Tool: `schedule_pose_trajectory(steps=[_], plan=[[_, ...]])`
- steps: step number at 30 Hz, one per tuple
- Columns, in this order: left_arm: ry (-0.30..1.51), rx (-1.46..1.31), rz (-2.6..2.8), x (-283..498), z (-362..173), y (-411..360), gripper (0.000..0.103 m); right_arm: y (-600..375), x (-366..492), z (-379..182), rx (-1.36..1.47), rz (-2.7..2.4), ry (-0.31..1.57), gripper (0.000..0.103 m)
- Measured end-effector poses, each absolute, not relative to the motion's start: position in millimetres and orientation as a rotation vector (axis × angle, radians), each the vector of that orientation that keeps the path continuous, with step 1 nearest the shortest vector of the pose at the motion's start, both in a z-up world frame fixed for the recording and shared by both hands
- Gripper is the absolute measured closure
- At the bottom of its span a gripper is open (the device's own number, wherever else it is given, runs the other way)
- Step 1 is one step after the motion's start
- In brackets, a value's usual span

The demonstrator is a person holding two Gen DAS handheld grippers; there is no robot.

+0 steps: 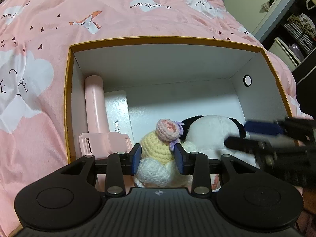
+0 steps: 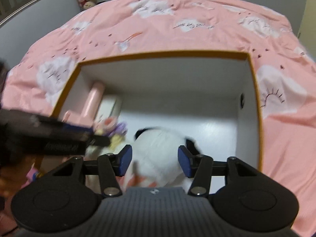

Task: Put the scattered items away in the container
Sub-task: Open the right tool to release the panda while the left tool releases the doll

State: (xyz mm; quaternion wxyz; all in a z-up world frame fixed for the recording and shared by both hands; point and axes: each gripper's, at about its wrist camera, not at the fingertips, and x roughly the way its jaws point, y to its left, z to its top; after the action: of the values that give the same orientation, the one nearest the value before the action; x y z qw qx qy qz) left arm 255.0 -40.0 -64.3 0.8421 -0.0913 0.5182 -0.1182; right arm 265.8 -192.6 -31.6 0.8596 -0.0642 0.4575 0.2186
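An orange-rimmed box [image 1: 164, 39] with a white inside stands on the bed. My left gripper [image 1: 158, 158] is shut on a crocheted doll [image 1: 156, 146] in yellow, white and pink, over the box's near edge; both blue pads press its sides. To its right, my right gripper [image 1: 235, 134] is blurred at a black-and-white panda plush [image 1: 207, 132]. In the right wrist view the panda [image 2: 158, 144] fills the gap of the right gripper [image 2: 155, 161], with both pads against it. The left gripper [image 2: 100, 135] and doll [image 2: 116, 132] show blurred at the left.
Inside the box at the left lie a pink phone holder [image 1: 94, 106] and a flat white case [image 1: 117, 110]; the far right floor is bare. A pink cloud-print bedspread [image 1: 118, 15] surrounds the box. A dark shelf [image 1: 296, 35] stands at the right.
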Motion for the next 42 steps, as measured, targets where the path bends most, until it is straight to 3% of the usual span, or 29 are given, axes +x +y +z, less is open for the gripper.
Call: schedule_pose_trajectory(steps=[7, 19, 34, 42], plan=[[1.097, -0.218, -0.250, 256.4, -64.1, -36.8, 0.061, -185.4, 302.6, -56.2, -0.111, 0.458, 1.017, 0.049], [1.084, -0.229, -0.242, 257.8, -67.7, -36.2, 0.061, -182.2, 292.1, -63.9, -0.148, 0.540, 1.055, 0.052], [0.985, -0.112, -0.170, 215.2, -35.4, -48.8, 0.060, -168.1, 237.1, -35.8, -0.326, 0.467, 0.845, 0.046], [0.951, -0.097, -0.141, 185.6, -8.4, -41.3, 0.060, -174.4, 198.5, -9.7, -0.231, 0.475, 0.756, 0.043]])
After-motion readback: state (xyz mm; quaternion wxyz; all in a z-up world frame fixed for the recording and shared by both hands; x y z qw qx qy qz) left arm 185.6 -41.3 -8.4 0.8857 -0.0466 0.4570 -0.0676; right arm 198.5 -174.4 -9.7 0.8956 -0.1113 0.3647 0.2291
